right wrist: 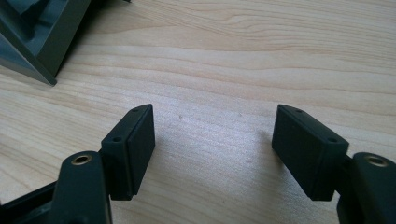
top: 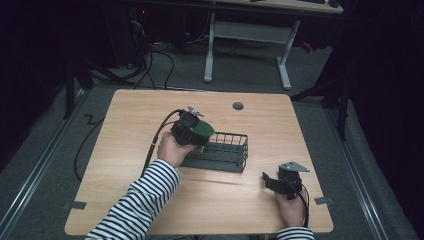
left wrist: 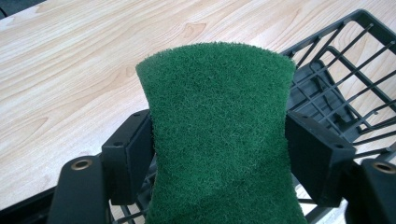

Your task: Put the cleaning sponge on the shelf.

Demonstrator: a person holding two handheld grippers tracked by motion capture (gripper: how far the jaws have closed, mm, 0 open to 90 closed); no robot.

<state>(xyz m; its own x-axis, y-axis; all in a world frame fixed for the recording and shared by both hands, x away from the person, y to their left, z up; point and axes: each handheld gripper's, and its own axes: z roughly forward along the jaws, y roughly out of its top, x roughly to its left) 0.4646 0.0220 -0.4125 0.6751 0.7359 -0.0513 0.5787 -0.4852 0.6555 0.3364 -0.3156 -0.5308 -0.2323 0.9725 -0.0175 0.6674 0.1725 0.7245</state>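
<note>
Gripping a green scouring pad (left wrist: 219,135) between its two jaws, the left gripper (top: 192,131) hovers at the left end of a dark wire basket (top: 235,150) near the middle of a wooden table (top: 130,120). The left gripper view adds what the high view cannot: the pad is pinched at its waist, bowing inward where the jaws press, with the basket's wires just behind and below it. From above, the pad (top: 204,131) sits over the basket's left rim. The right gripper (top: 270,181) rests on the table to the right of the basket, near its front corner, jaws spread wide with nothing between them. A second table's legs (top: 209,55) stand beyond.
</note>
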